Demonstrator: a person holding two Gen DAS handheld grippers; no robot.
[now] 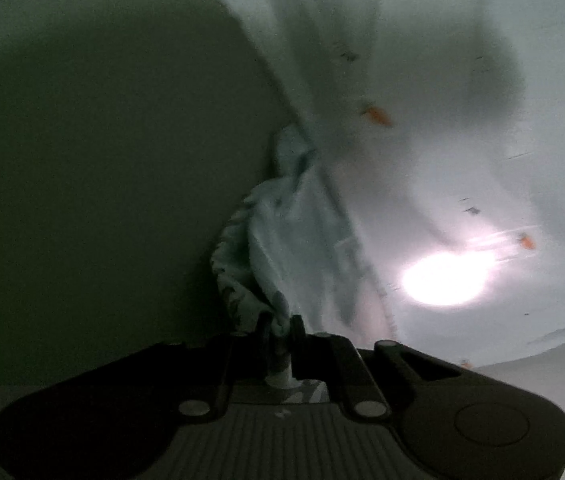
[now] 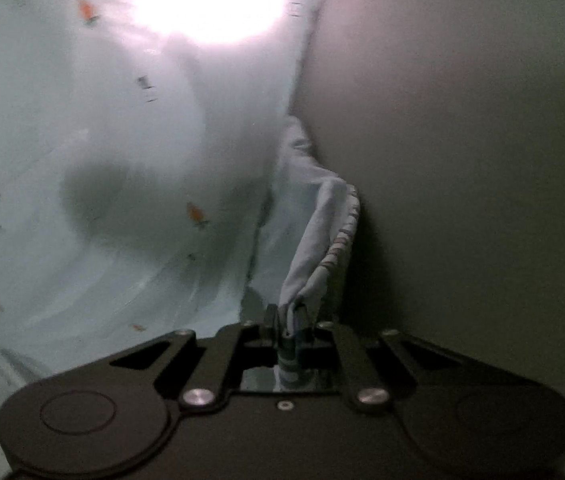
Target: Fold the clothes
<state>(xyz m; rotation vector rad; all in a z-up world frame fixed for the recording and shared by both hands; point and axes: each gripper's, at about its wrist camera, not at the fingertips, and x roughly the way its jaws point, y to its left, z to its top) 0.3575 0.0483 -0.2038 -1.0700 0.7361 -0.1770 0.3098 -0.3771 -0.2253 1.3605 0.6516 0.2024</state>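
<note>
Your pale mint cotton garment with small orange carrot prints [image 1: 422,140] fills most of both views, spread out ahead of you and stretched between your two tools, with a bright light glowing through the thin cloth [image 2: 210,0]. Beside it in each view lies a plain, dim grey-green surface [image 1: 102,160]. The garment's gathered, patterned hem [image 2: 342,240] bunches toward each tool. Your black left gripper [image 1: 280,328] has its fingers clamped tight on that bunched edge, and your black right gripper [image 2: 286,320] pinches its own fold of hem just as firmly.
</note>
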